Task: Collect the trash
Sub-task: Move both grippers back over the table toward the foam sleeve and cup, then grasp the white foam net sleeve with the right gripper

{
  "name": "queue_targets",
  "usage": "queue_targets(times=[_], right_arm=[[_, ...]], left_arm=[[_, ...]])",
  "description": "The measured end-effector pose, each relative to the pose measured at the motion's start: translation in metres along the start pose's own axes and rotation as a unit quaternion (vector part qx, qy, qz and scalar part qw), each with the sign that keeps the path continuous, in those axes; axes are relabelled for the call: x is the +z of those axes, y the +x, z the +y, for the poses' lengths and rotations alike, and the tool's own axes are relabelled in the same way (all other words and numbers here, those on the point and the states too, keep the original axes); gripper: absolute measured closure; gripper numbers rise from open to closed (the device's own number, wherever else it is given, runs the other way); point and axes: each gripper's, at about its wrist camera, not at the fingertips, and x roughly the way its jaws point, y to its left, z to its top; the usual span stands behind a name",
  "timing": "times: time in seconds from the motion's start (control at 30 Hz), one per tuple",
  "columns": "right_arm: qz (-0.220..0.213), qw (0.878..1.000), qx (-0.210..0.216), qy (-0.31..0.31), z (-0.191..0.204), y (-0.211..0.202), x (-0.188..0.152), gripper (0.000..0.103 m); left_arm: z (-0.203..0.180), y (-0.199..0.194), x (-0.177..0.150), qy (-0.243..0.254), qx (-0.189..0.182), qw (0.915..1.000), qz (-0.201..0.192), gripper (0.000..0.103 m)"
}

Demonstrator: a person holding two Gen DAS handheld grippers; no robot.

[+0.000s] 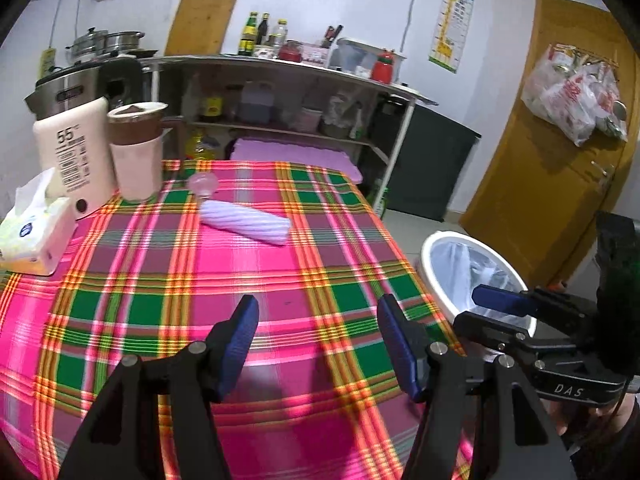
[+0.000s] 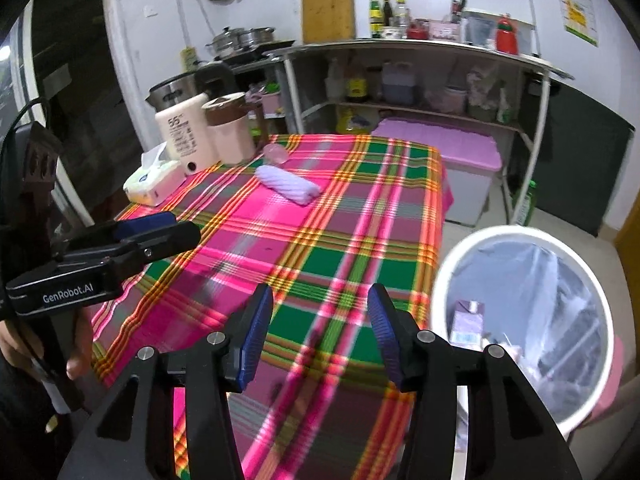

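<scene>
A white-rimmed trash bin (image 1: 430,264) (image 2: 448,264) lined with a clear bag stands on the floor right of the table; a purple carton (image 2: 468,320) lies inside. My left gripper (image 1: 318,324) is open and empty above the plaid tablecloth (image 1: 240,280) (image 2: 320,216). My right gripper (image 2: 320,312) is open and empty over the table's near right part, beside the bin. A lilac ribbed bottle (image 1: 246,220) (image 2: 290,186) lies on its side at the far middle, with a clear pink cup (image 1: 204,184) (image 2: 276,153) behind it.
A tissue box (image 1: 32,236) (image 2: 154,184), a cream appliance (image 1: 76,156) (image 2: 184,136) and a pink jug (image 1: 136,152) (image 2: 232,132) stand at the table's far left. A metal shelf unit (image 1: 280,96) (image 2: 420,80) and pink-lidded box (image 2: 440,140) stand behind.
</scene>
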Motion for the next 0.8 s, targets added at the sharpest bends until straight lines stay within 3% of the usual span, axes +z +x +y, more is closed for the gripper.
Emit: queue_targets(times=[0.37,0.8], right_arm=[[0.024,0.998,0.024,-0.057,0.023,0.056,0.036,0.053],[0.050,0.992,0.041,-0.111,0.035,0.141,0.080,0.053]], left_arm=[[0.046,0.008,0.017,-0.007,0.044,0.9990,0.002,0.039],[0.102,0.019,0.035,-0.039,0.072,0.9966,0.001,0.040]])
